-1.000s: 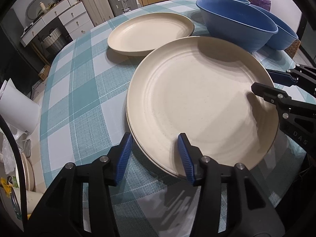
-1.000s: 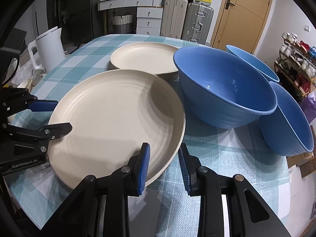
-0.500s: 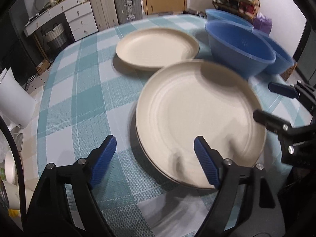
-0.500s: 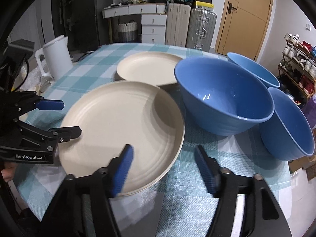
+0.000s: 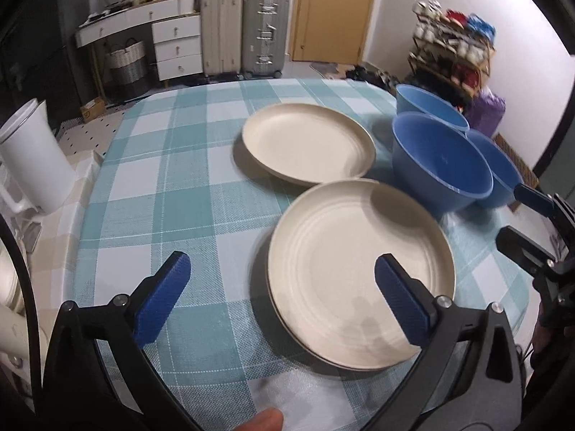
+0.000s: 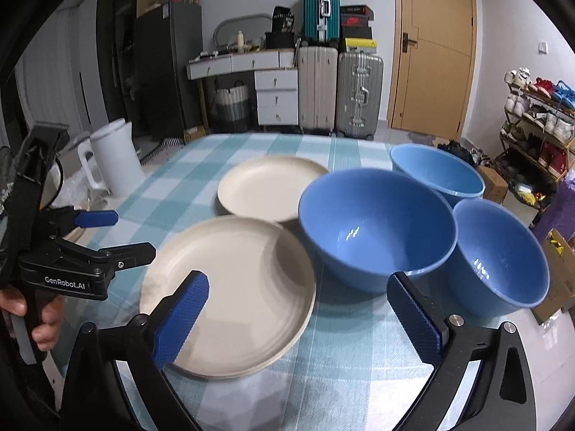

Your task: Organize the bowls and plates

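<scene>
blue-padded left gripper (image 5: 284,298) and right gripper (image 6: 298,316) have just opened wide, both empty above the cream plate (image 5: 359,273).

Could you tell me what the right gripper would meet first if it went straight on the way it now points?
Probably the checked tablecloth between the near cream plate and the big blue bowl; the open right gripper points down at that gap, though depth is unclear.

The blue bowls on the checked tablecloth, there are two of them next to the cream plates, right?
Not quite: there are three round blue bowls, not two. The right wrist view shows a near one, one behind it and one to its right. They do sit beside the round cream plates on the teal checked tablecloth.
</scene>
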`<state>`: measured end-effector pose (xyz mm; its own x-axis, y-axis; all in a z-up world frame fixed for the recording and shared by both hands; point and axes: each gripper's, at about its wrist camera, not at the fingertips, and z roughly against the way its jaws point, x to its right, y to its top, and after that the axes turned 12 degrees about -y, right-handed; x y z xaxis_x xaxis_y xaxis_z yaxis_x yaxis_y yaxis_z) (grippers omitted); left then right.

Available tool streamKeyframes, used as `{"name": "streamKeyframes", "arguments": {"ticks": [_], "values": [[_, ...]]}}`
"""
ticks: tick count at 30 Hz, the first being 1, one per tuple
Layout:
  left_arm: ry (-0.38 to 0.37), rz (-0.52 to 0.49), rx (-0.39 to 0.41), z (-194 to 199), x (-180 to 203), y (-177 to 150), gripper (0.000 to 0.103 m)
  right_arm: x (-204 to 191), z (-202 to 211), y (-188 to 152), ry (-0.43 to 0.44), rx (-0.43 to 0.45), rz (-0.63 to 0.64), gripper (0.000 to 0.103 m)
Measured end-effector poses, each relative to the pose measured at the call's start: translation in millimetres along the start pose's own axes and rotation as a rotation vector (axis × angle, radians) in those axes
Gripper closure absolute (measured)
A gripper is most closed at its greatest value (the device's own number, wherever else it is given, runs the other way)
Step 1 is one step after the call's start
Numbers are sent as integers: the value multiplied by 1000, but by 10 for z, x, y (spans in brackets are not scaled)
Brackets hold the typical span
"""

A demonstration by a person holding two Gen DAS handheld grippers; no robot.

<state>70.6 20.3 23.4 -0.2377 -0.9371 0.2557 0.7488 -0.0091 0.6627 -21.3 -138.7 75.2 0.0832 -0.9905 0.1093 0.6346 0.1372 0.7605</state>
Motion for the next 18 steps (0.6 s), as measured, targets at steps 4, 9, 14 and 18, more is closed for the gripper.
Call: {"name": "streamKeyframes", "arguments": {"ticks": [4,9,14,18], "values": [[16,45,30,62,-43,46,1,69,58,116,22,29,-1,1],[24,78,62,82,-52,120,1,190,14,316,66,33,-13,1],[43,87,59,7,-32,233,1,281,-57,533,62,46,7,1],[51,95,66,-31,-39,361,1,306,-150,703,91,39,5,1]]}}
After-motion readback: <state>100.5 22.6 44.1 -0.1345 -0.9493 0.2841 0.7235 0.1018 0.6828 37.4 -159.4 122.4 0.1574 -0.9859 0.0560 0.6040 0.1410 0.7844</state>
